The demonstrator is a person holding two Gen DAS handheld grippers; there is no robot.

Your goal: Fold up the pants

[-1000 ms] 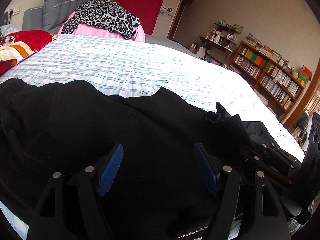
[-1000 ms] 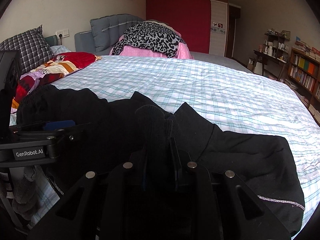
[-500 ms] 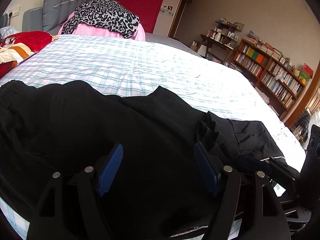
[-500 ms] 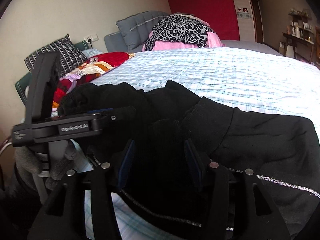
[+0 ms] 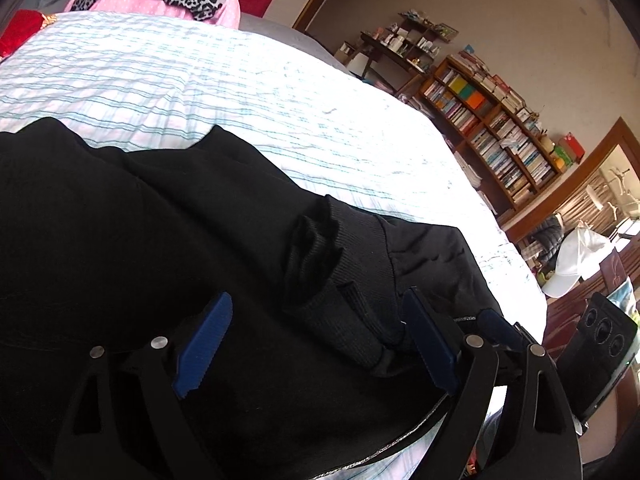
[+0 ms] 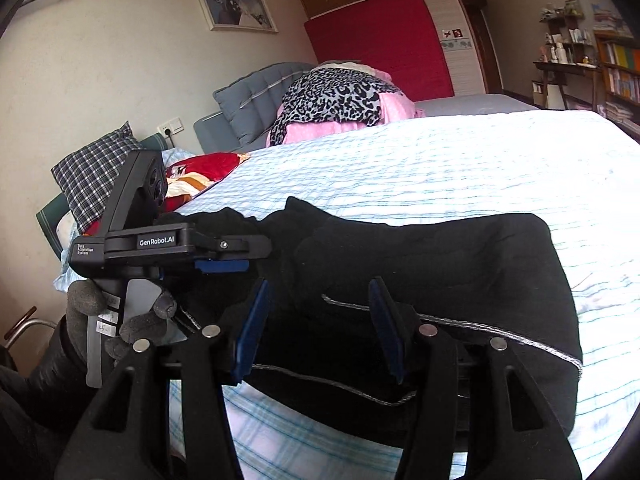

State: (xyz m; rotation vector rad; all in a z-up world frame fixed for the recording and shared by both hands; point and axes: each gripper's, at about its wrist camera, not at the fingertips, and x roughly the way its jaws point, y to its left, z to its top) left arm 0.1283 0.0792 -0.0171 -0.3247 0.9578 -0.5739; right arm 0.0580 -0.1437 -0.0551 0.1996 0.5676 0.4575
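Pants: the black pants (image 5: 152, 240) lie bunched and partly doubled over along the near edge of the bed (image 5: 224, 92), on its pale blue-striped cover; a ribbed cuff (image 5: 344, 264) sits on top of the pile, and in the right wrist view a thin light-coloured seam line (image 6: 480, 326) runs across the fabric.
Left gripper: the left gripper (image 5: 316, 344) hangs low over the pants with its blue-padded fingers (image 5: 204, 340) spread wide apart, the ribbed cuff lying between them, nothing pinched.
Left gripper seen from the right: the left gripper's body, marked GenRobot.AI, is held in a grey-gloved hand (image 6: 120, 316) at the near left edge of the bed, its fingers reaching in over the pants.
Right gripper: the right gripper (image 6: 320, 328) is also spread apart, its blue pads (image 6: 252, 328) on either side of a dark fold at the near edge of the bed; whether the pads touch the cloth cannot be told.
Far end of the bed: a leopard-print cloth (image 6: 336, 96) on a pink heap (image 6: 320, 126), against a grey headboard (image 6: 256, 96).
Far left corner: a checked pillow (image 6: 96, 172) and a red cloth (image 6: 208, 164).
Right of the bed: a bookshelf (image 5: 492, 128) against the wall.
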